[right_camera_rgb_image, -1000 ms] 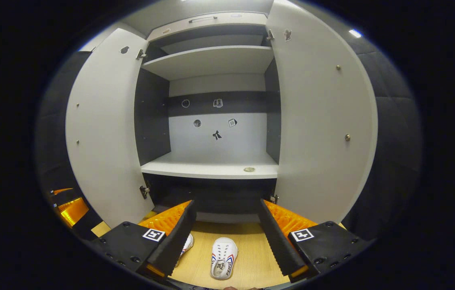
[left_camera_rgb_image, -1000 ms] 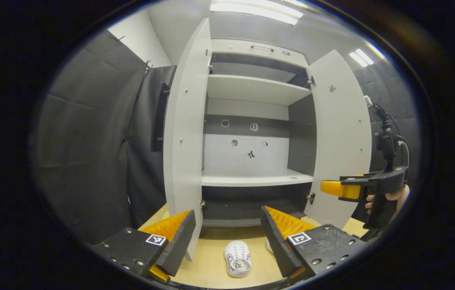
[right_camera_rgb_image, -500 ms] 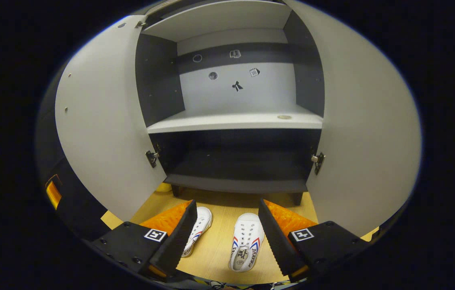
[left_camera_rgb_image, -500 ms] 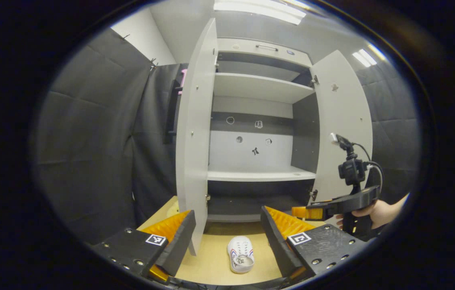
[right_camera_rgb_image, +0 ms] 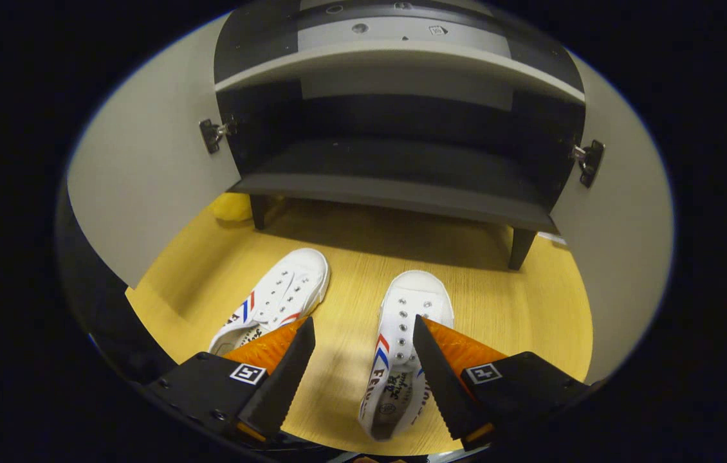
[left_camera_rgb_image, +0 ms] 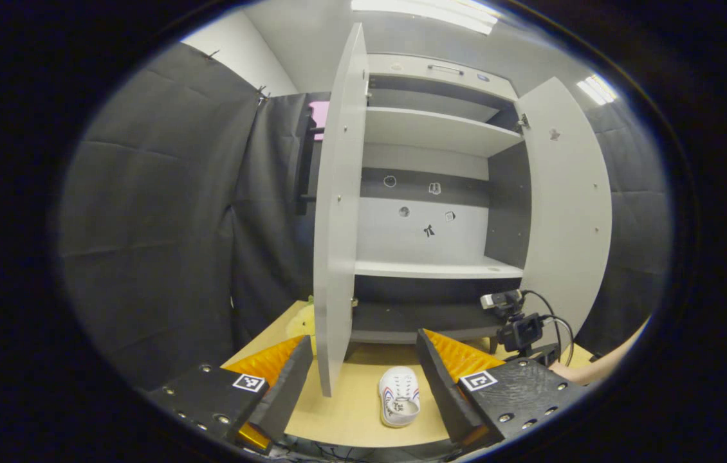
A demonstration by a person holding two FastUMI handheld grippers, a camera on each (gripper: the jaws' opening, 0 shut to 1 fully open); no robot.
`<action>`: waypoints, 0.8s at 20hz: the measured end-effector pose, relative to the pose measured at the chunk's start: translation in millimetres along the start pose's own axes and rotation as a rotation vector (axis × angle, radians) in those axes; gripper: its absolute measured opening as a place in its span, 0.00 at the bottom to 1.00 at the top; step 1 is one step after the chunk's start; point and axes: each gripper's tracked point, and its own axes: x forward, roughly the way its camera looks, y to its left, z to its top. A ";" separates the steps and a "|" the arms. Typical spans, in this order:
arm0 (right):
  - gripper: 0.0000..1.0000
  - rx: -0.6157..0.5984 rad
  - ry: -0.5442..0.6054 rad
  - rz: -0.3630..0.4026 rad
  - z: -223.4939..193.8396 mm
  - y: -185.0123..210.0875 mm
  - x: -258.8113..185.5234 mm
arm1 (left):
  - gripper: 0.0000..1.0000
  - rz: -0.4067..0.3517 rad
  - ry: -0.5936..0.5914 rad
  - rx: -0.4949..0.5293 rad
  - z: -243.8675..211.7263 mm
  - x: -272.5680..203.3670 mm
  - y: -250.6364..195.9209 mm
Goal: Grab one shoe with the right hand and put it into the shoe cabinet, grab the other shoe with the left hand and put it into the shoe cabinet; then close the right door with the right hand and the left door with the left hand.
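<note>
Hovering: R gripper over shoe

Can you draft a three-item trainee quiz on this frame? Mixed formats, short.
1. True or false: both cabinet doors stand open.
2. Where do the two white shoes lie? A) on the lowest shelf B) on the wooden floor in front of the cabinet C) in a gripper
3. Fill in: the right gripper is ____ above the right-hand shoe, which it has not yet gripped.

Key: 1 true; 2 B; 3 open
</note>
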 end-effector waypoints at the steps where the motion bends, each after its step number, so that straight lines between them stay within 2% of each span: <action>1: 0.96 -0.003 0.021 -0.011 -7.1 -2.0 9.1 | 0.93 0.006 0.009 -0.001 -3.9 -2.1 1.7; 5: 0.94 -0.039 0.088 -0.070 -29.0 -11.3 28.5 | 0.93 0.029 0.036 -0.009 -12.8 -3.4 5.4; 6: 0.97 -0.060 0.092 -0.071 -30.6 -10.6 31.3 | 0.93 0.033 0.039 -0.010 -13.7 -4.2 5.8; 9: 0.94 -0.165 0.108 -0.119 -38.8 -15.1 43.0 | 0.93 0.036 0.039 -0.009 -14.0 -4.1 4.9; 11: 0.79 -0.247 0.111 -0.195 -38.3 -23.5 46.1 | 0.93 0.033 0.036 -0.006 -12.5 -4.3 3.7; 12: 0.64 -0.270 0.113 -0.219 -39.7 -23.5 46.1 | 0.93 0.030 0.033 -0.003 -11.7 -3.9 2.5; 13: 0.55 -0.303 0.103 -0.257 -38.5 -27.0 45.1 | 0.93 0.028 0.032 -0.001 -11.4 -4.1 1.0; 14: 0.50 -0.321 0.099 -0.273 -38.9 -34.1 49.6 | 0.93 0.026 0.029 0.003 -10.2 -4.6 0.6; 15: 0.38 -0.329 0.099 -0.277 -39.2 -29.0 45.0 | 0.93 0.025 0.027 0.006 -10.4 -4.5 -0.3; 16: 0.34 -0.334 0.109 -0.273 -37.6 -27.9 42.0 | 0.93 0.023 0.025 0.010 -9.4 -5.1 -0.6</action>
